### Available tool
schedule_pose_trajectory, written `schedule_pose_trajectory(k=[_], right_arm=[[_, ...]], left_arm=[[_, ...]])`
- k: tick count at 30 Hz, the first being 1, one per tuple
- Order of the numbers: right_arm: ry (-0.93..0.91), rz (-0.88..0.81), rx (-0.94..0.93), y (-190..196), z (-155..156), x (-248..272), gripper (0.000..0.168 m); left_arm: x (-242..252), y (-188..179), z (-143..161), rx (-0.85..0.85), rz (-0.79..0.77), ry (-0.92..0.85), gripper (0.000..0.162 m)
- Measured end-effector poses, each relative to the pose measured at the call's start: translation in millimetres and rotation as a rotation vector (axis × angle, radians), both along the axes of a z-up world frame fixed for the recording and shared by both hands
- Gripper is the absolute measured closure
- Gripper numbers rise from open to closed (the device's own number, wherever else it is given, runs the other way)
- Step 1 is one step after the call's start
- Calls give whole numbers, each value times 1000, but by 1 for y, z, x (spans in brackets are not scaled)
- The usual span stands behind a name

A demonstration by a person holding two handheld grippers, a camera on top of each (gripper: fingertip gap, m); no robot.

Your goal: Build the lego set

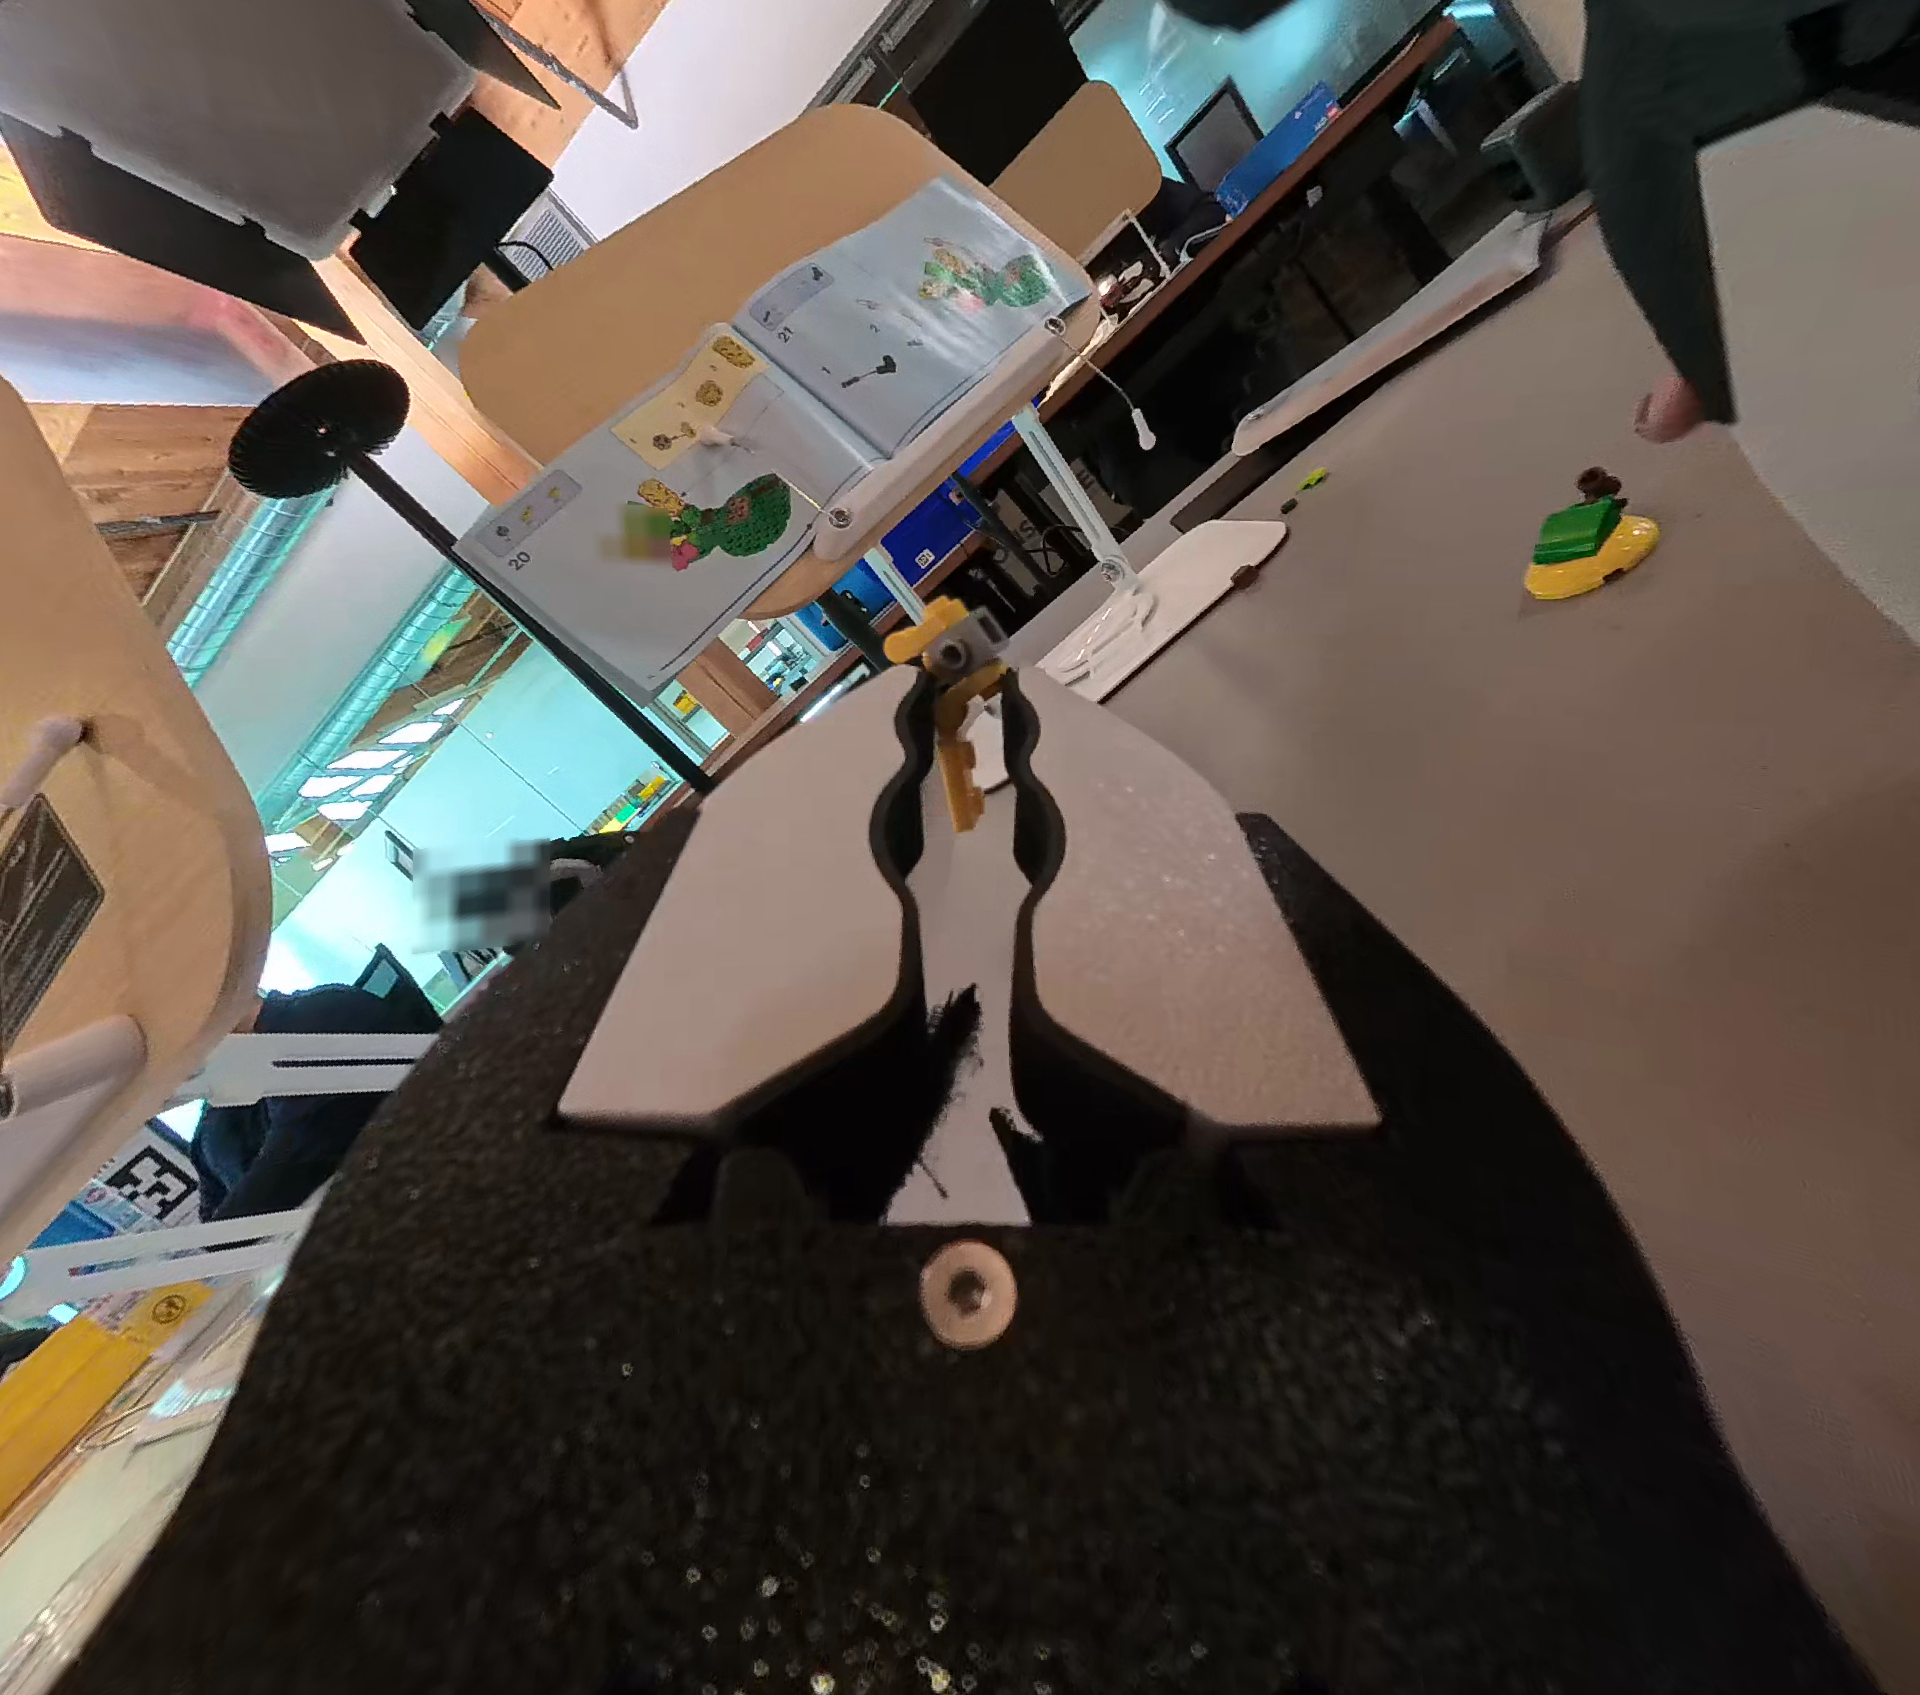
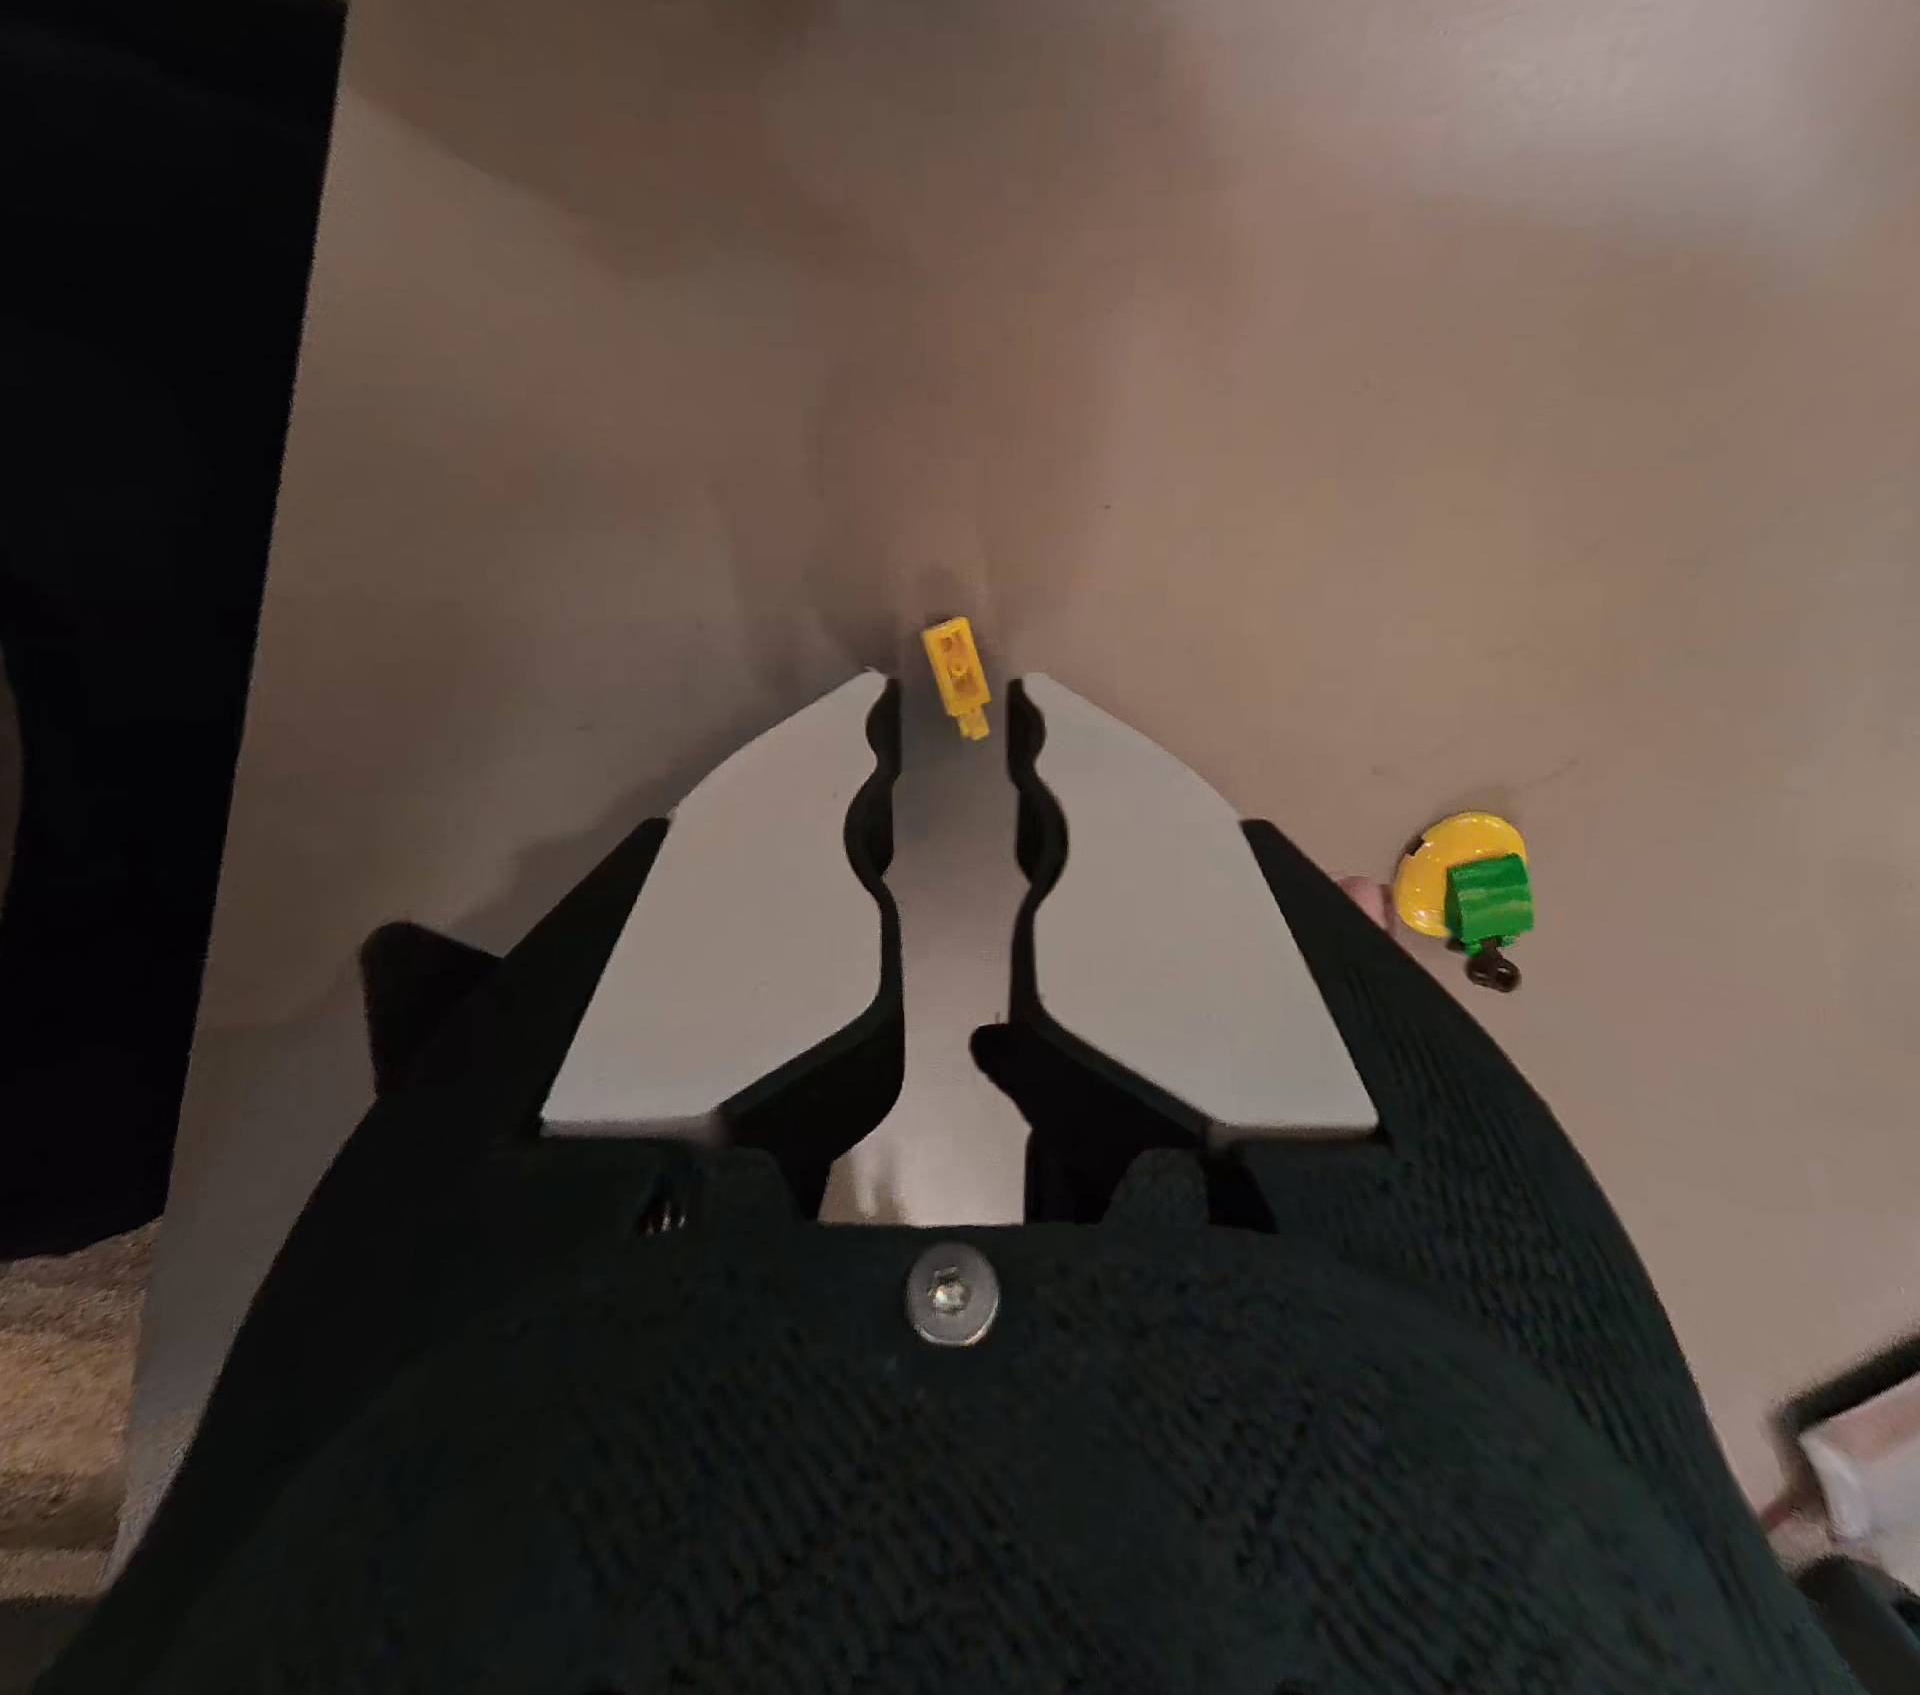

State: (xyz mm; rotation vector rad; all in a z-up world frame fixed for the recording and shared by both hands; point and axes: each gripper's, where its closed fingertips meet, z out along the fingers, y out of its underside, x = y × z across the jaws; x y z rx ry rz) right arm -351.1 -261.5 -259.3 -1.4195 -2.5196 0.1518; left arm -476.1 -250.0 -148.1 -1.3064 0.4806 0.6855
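Note:
My left gripper (image 1: 958,689) is shut on a small yellow and grey lego assembly (image 1: 954,669), held above the table and tilted. A yellow piece of it hangs down between the fingers. My right gripper (image 2: 948,684) is open and points down at the table, with a small yellow lego piece (image 2: 958,677) lying on the table just past and between its fingertips. A yellow dish with a green brick and a dark brown piece (image 2: 1465,892) sits on the table to the right; it also shows in the left wrist view (image 1: 1584,544).
An open instruction booklet (image 1: 769,419) rests on a white stand (image 1: 1153,596) at the back of the beige table (image 1: 1455,814). Tiny loose pieces (image 1: 1311,482) lie near it. A person's dark sleeve and hand (image 1: 1673,398) reach in at the upper right. The table's left edge (image 2: 322,502) meets dark floor. The grippers' ends are close to 15 centimetres from one another.

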Motion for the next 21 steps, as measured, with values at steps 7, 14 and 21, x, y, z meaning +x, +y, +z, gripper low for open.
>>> schedule_pose_trajectory(k=[7,14,21], right_arm=[[-3,43,54,8,2,4,141],[80,12,215,37,3,-18,150],[270,-510,-98,31,17,-18,152]], left_arm=[[0,1,0,-5,-21,-34,150],[1,1,-1,-12,-34,-38,150],[-2,0,0,-7,-30,-64,150]])
